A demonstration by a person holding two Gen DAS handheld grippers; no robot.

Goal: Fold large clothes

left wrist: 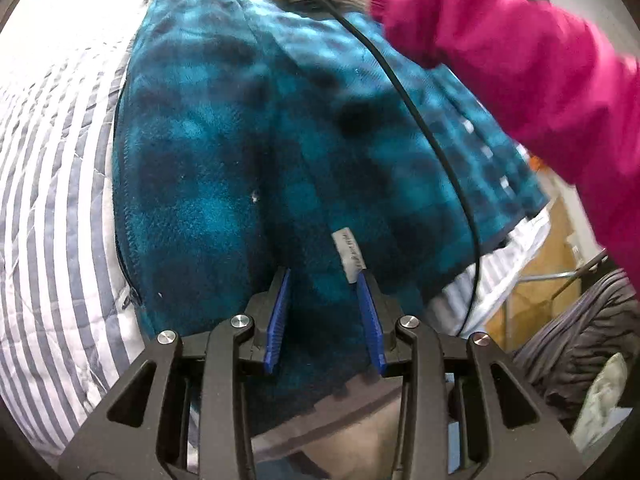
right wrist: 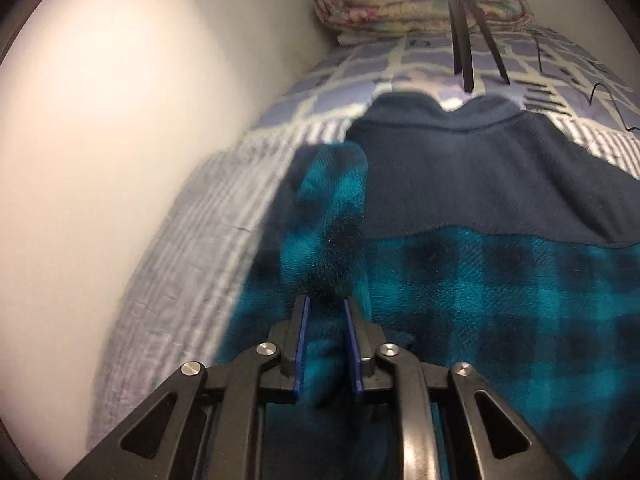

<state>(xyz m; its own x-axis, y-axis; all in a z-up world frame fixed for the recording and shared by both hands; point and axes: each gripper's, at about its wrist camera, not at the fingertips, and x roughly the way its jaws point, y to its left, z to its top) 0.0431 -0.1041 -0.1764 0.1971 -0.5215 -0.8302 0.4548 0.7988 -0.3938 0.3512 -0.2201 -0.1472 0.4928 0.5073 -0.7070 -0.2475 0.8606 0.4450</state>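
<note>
Bed covered by a grey-and-white striped quilt (left wrist: 52,184), bearing the garment. On it lies a large teal-and-black plaid fleece jacket with a plain navy yoke and collar (right wrist: 460,208), spread flat, collar toward the far end of the bed and hem toward the operator. A magenta knit sleeve on the operator's arm (left wrist: 520,64) crosses the left wrist view, with a black cable (left wrist: 404,92) trailing over the fleece.

Right gripper (right wrist: 326,300): fingers narrowed onto a raised fold of plaid fleece, apparently a sleeve or side edge, which stands up between the blue pads (right wrist: 301,344). Left gripper (left wrist: 324,276): fingers moderately apart, with hem fabric lying between them and the small grey garment tag (left wrist: 349,254) touching one tip; whether they pinch the cloth cannot be told.

Judgement: a side-over fold is in hand. It would go best if the held fold is carried across the body in a low arc, kept taut, while the left gripper anchors the hem, so the layer lands smooth and parallel to the zip line.
</note>
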